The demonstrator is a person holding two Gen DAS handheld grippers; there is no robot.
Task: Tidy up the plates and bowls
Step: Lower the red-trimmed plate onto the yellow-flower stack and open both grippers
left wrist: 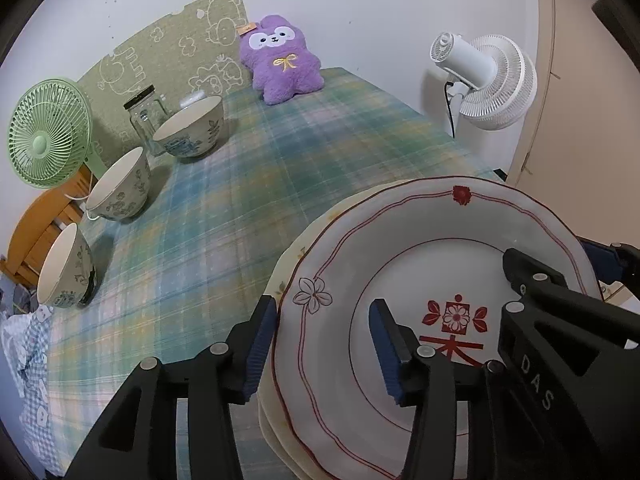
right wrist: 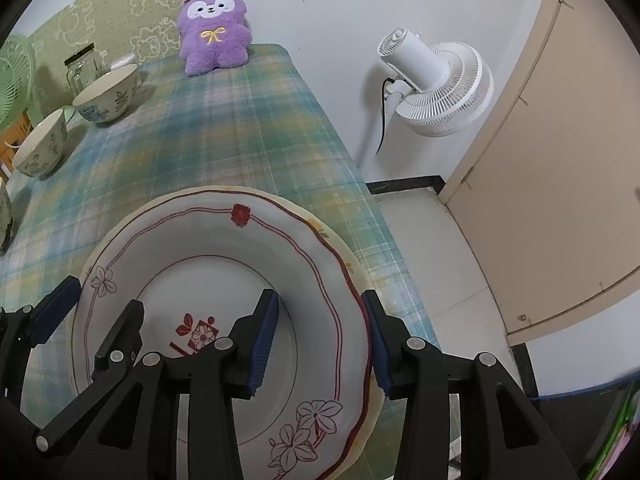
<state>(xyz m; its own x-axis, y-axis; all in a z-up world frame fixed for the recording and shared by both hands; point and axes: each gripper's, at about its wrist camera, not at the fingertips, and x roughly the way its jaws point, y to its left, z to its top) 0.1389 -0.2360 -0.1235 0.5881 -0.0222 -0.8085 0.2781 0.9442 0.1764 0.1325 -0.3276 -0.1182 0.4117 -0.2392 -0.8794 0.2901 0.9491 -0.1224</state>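
Red-trimmed plate (left wrist: 432,264) sits on top of a cream plate (left wrist: 280,272) at the near edge of the plaid table (left wrist: 224,208). Left gripper (left wrist: 320,344) straddles its left rim, right gripper (right wrist: 320,340) its right rim; both jaws spread, pads clear of the rim. Three bowls (left wrist: 120,184) line the far left side.

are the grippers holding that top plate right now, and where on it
Neither grips it: left gripper and right gripper each straddle an opposite rim of the red-patterned plate, jaws open, pads off it.
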